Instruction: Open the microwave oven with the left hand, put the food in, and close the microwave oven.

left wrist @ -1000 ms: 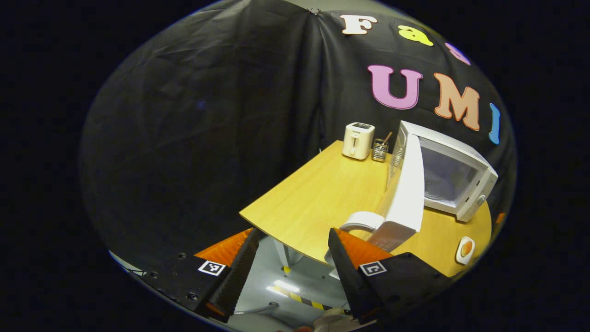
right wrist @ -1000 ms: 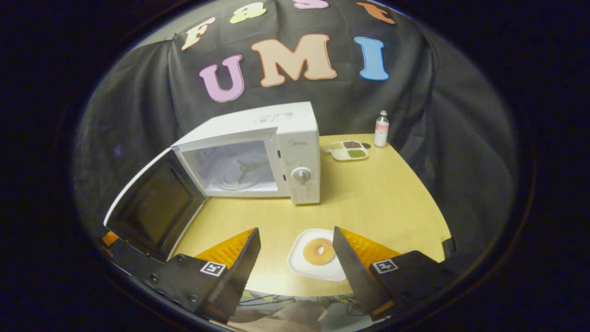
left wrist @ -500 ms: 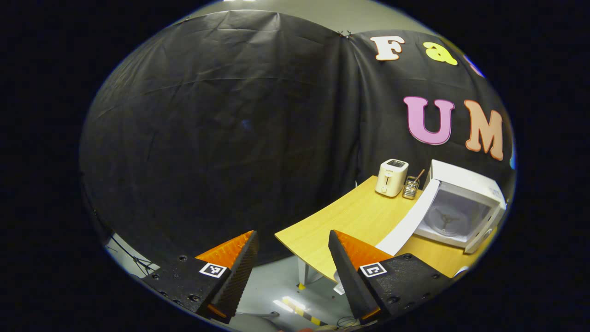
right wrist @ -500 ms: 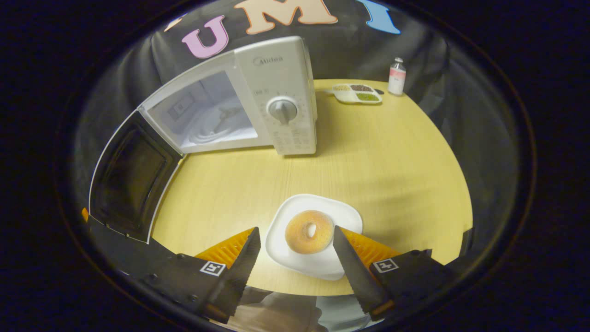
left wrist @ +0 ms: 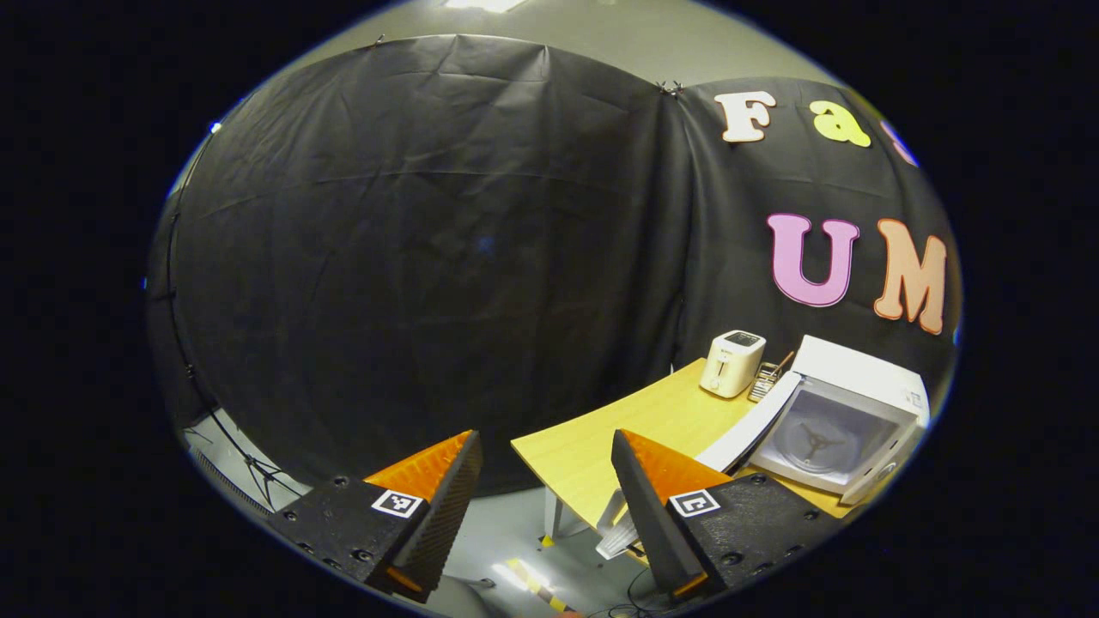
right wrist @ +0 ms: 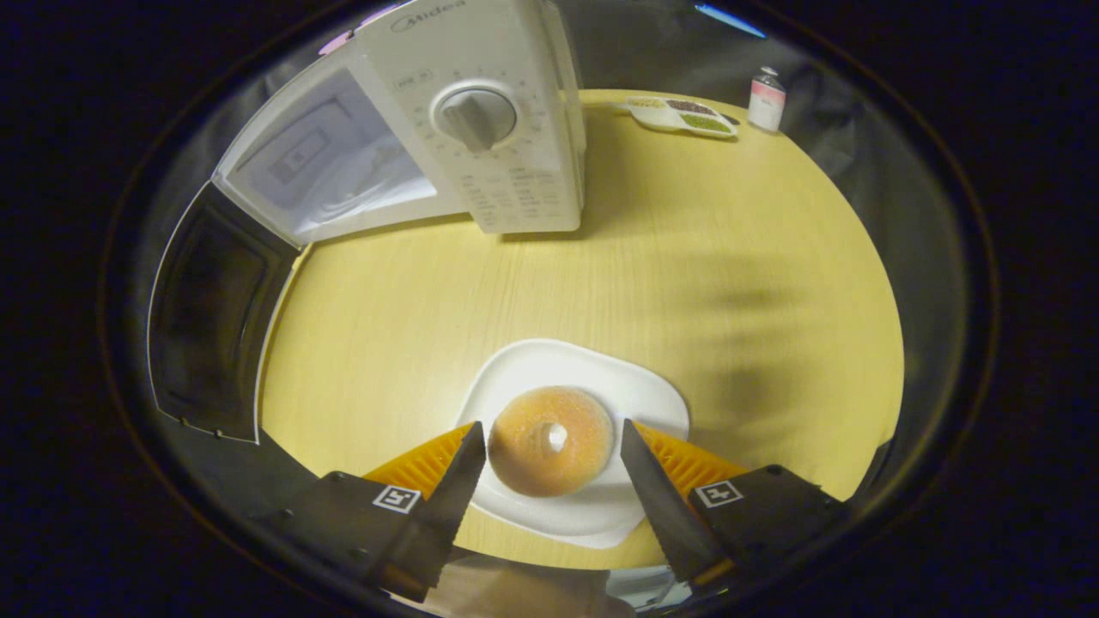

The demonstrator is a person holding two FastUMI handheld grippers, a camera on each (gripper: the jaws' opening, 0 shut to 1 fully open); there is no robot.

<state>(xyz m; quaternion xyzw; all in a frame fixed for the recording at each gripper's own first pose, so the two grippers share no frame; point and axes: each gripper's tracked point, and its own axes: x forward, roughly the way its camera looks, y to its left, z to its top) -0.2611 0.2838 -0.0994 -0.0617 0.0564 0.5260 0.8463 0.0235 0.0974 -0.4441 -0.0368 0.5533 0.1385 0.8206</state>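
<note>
Straddling the doughnut [right wrist: 550, 440], the right gripper [right wrist: 549, 446] has its two fingers spread wide, one on each side of the pastry, and neither finger can be seen pressing on it. The doughnut lies on a white plate [right wrist: 601, 378] near the front edge of the wooden table [right wrist: 687, 257]. Farther back on the table stands the white microwave [right wrist: 506, 129], with a round dial on its control panel; its door [right wrist: 210, 335] is swung fully open to the left in the right gripper view, so the pale inside shows. Behind the microwave, near the far edge, sit a small divided dish [right wrist: 683, 116] and, just beside it, a small bottle [right wrist: 766, 99]. The left gripper [left wrist: 545, 481] is held off the table's corner, well apart from the microwave [left wrist: 846, 412], fingers wide apart with nothing between them. In the left gripper view the open microwave shows its turntable support, and a white toaster [left wrist: 731, 362] and a small wire holder [left wrist: 767, 378] stand close behind it on the table [left wrist: 601, 438].
</note>
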